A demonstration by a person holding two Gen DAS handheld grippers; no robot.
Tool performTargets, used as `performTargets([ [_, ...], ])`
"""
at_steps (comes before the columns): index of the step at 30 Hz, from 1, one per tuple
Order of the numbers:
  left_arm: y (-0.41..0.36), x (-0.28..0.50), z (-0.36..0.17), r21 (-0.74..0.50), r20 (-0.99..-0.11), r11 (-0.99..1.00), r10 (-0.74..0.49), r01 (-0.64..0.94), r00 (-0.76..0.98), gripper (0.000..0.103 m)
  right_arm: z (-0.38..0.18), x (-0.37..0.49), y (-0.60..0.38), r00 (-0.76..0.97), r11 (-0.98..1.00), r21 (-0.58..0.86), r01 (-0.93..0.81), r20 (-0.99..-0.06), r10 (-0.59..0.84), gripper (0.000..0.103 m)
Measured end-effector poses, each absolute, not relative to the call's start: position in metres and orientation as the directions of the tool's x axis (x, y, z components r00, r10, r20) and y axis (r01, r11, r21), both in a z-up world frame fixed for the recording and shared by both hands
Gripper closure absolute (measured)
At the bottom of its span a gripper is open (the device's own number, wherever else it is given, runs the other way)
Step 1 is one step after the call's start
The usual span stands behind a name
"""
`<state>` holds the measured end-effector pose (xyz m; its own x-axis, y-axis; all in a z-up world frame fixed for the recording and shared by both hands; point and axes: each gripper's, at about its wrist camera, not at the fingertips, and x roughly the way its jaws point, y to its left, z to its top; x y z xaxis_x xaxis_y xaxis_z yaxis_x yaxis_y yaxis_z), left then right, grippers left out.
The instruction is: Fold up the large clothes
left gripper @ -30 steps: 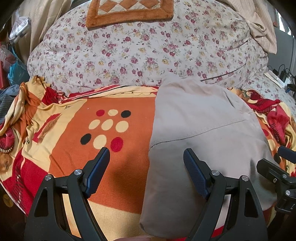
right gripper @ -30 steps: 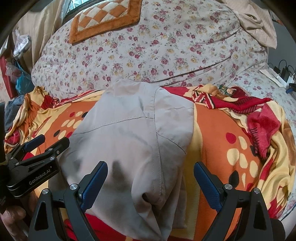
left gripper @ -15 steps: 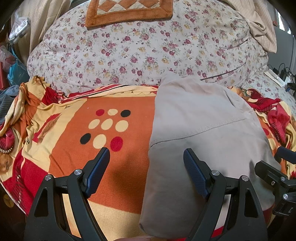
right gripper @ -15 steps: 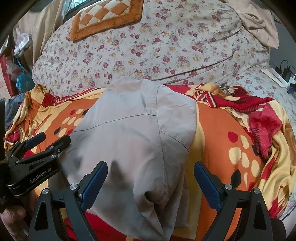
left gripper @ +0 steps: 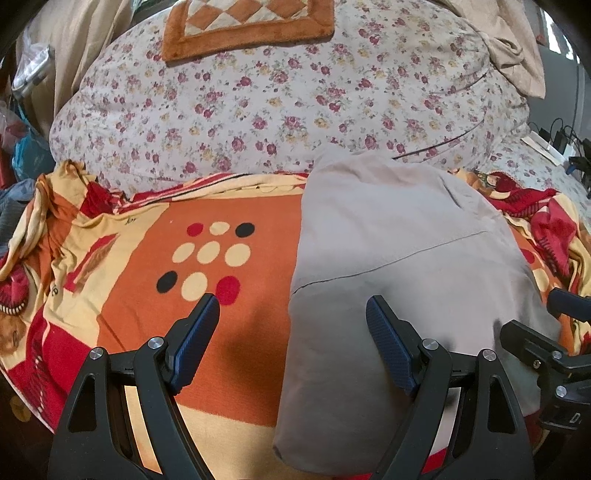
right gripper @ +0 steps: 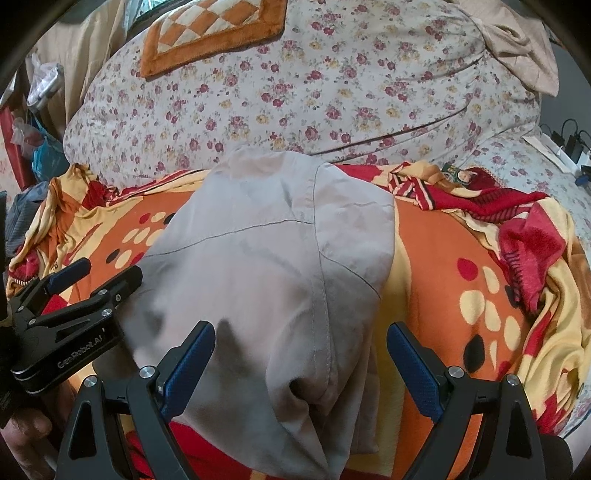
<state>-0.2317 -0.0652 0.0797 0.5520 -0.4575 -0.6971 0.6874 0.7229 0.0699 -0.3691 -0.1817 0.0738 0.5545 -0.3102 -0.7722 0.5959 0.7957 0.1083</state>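
Both claws spread wide, holding nothing. Folded beige garment (right gripper: 266,266) lies on the patterned blanket (left gripper: 147,258), long axis running away from the claws. Right gripper (right gripper: 300,363) straddles its near end, nearer; left gripper (left gripper: 291,341) sits over its left edge.

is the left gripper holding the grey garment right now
No, the left gripper is open, its fingers apart above the grey garment.

Plain grey-beige garment (left gripper: 399,258), orange blanket (left gripper: 240,332) with red, cream and black dots, white quilt (left gripper: 277,110) with small red roses, orange-and-cream checked mat (left gripper: 247,26), blue-padded black grippers (right gripper: 299,362)
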Motion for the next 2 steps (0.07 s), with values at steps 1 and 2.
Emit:
performTargets([
  [1, -0.0648, -0.2317, 0.0802, 0.071, -0.695, 0.722, -0.459, 0.689, 0.553, 0.021, 0.0734, -0.3694, -0.1824, 0.555, 0.796, 0.11, 0.596, -0.773, -0.309, 0.01],
  [2, -0.0646, -0.231, 0.0803, 0.069, -0.697, 0.72, -0.461, 0.691, 0.55, 0.021, 0.0734, -0.3698, -0.1835, 0.555, 0.795, 0.112, 0.596, -0.773, -0.308, 0.01],
])
